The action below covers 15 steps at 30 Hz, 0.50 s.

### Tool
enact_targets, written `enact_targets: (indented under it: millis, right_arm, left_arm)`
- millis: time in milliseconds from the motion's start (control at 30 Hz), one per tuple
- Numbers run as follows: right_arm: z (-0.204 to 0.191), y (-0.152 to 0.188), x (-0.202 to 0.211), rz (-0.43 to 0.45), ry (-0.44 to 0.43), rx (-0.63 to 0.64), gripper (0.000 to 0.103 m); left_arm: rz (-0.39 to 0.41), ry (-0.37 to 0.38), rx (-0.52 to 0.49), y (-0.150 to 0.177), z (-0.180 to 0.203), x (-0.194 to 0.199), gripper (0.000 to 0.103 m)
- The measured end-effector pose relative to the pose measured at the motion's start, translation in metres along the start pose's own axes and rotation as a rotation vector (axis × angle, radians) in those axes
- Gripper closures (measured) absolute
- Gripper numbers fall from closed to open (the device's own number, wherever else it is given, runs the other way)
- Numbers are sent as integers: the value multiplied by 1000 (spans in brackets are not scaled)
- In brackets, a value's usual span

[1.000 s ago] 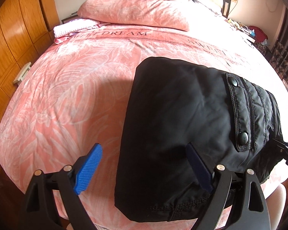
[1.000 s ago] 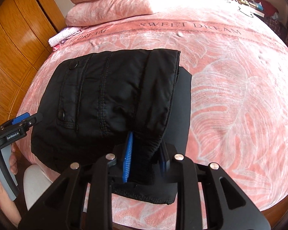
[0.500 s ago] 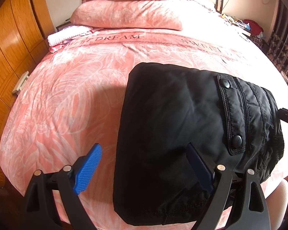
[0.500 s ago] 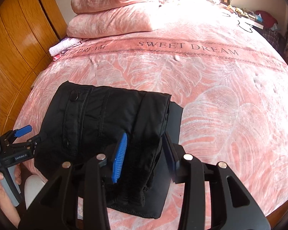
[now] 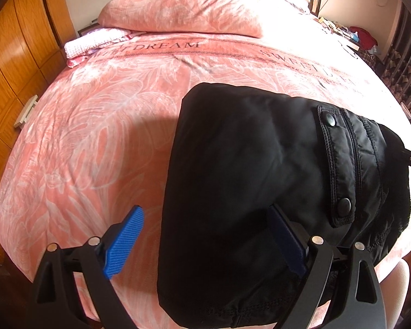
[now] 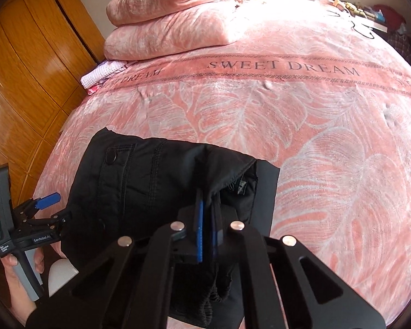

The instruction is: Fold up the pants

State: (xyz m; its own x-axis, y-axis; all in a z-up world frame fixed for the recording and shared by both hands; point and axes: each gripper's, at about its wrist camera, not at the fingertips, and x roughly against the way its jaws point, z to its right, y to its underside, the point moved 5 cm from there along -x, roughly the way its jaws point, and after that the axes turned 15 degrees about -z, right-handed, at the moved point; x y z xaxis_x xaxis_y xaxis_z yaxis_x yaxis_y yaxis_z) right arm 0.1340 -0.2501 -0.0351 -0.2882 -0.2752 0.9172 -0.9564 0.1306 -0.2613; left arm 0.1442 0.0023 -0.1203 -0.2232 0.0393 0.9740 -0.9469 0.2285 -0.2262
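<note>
While left gripper (image 5: 205, 244) gapes, right gripper (image 6: 207, 235) clamps pants (image 6: 156, 181); bedspread (image 6: 260, 115) reads "SWEET DREAM".

The pants (image 5: 246, 181) are plain black with black snap buttons. The bedspread (image 6: 328, 148) is salmon pink with pale leaf patterns, and the wardrobe (image 6: 27, 63) is orange-brown wood.

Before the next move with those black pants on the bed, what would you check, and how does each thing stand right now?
1. Right gripper shut on the pants: ok.
2. Left gripper open, jaws wide: ok.
3. Left gripper over the pants' near edge: ok.
4. Pants folded into a compact bundle: ok.
5. Layers lined up: not ok, a lower layer sticks out on the right.
6. Bedspread beyond the pants bare: ok.
</note>
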Motion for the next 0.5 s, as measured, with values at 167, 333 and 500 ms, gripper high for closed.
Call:
enact_targets:
  millis: [167,333,500]
  right_arm:
    - [12,8,0,-7,61,-23,100]
    - [15,13,-30,-51,108,-9,98]
    - [11,21,-14,-26,117,17,72]
  left_arm:
    - [12,-4,-19,1,7,2,11]
    - [-3,-4,-28,1,11,-4,11]
    - [-2,-15,-16,5,6,0,11]
